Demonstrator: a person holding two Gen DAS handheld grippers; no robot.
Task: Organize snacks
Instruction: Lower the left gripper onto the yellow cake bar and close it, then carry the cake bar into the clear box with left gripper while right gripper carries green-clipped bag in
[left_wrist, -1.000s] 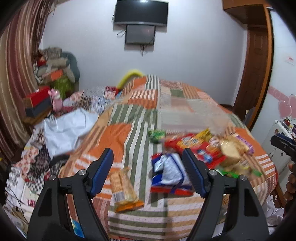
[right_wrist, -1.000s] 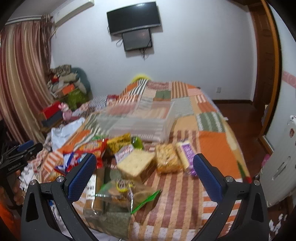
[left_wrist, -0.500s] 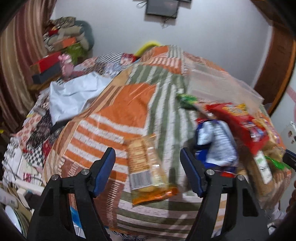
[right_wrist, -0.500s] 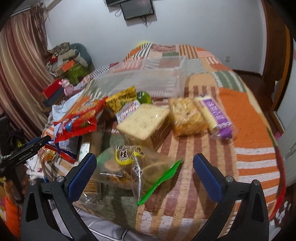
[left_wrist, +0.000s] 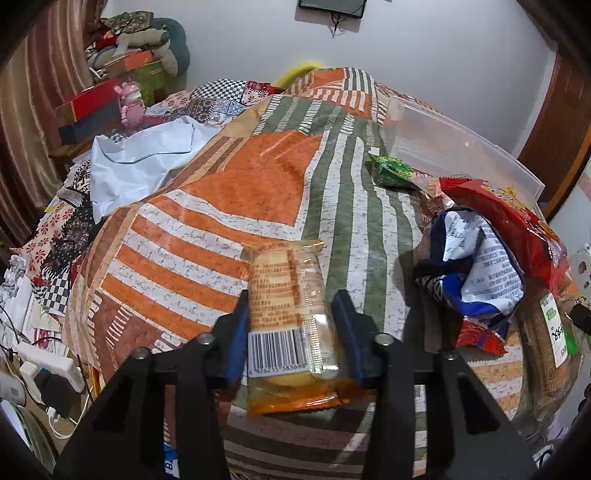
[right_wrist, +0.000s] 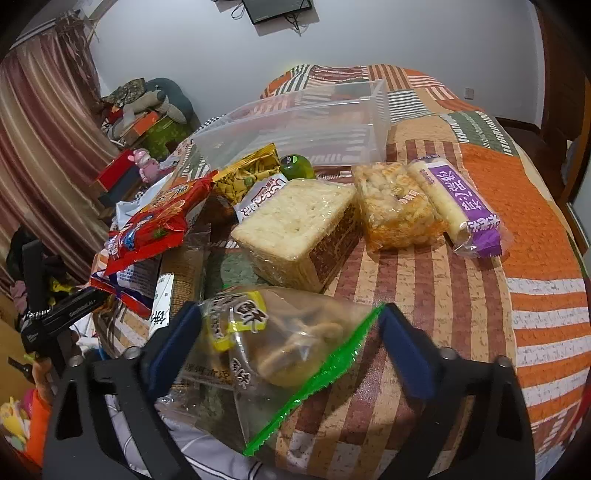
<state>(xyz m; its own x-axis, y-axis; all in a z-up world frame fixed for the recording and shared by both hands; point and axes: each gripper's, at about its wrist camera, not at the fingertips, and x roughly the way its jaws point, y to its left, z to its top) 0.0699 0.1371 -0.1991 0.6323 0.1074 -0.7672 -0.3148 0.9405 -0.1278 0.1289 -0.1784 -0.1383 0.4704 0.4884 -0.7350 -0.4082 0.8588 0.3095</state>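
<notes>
My left gripper (left_wrist: 290, 336) is shut on an orange pack of biscuits (left_wrist: 286, 317) lying on the quilt near the bed's front edge. My right gripper (right_wrist: 288, 345) is open, its fingers on either side of a clear bag of pastries with a green edge (right_wrist: 280, 354). A clear plastic bin (right_wrist: 295, 125) stands further back on the bed, also in the left wrist view (left_wrist: 454, 147). Beyond the right gripper lie a cracker block (right_wrist: 299, 225), a puffed-snack pack (right_wrist: 395, 206) and a purple-wrapped roll (right_wrist: 458, 206).
A blue-white bag (left_wrist: 472, 266), a red bag (left_wrist: 506, 218) and a green packet (left_wrist: 391, 171) lie right of the left gripper. White paper (left_wrist: 144, 155) and boxes (left_wrist: 88, 107) sit at the bed's left. Power strips (left_wrist: 48, 365) lie on the floor.
Both grippers moved down and forward to the snacks. The left one closed on the orange biscuit pack. The right one now straddles the clear pastry bag and has narrowed a little.
</notes>
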